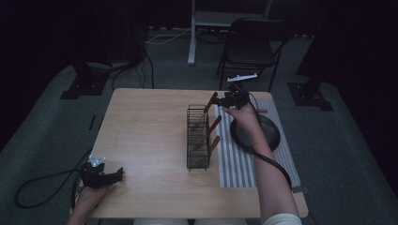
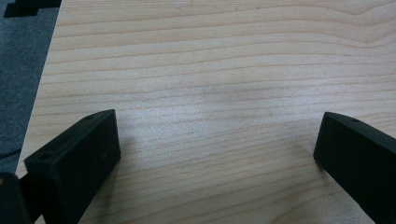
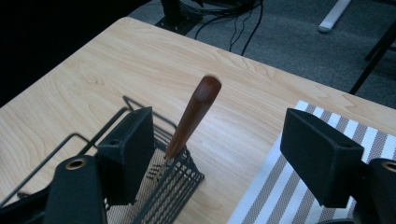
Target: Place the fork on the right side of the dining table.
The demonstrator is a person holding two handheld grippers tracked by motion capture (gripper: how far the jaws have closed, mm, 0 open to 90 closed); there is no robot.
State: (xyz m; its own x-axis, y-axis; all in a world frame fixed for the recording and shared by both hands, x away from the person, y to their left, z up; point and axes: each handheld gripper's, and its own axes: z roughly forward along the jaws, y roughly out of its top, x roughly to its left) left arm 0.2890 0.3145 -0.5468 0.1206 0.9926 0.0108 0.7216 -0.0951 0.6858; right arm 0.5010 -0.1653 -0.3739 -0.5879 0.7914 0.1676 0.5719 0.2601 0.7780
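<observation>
High view: the left gripper (image 1: 104, 176) rests at the near-left table (image 1: 145, 140) corner, the right gripper (image 1: 228, 100) above the wire rack's (image 1: 198, 137) far end; left gripper view: jaws wide apart over bare wood; right gripper view: jaws open, empty, flanking a wooden handle (image 3: 192, 115) rising from the rack.

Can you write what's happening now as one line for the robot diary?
left gripper: open, resting on table | right gripper: open, at wooden handle in wire rack | black pan on striped mat
</observation>
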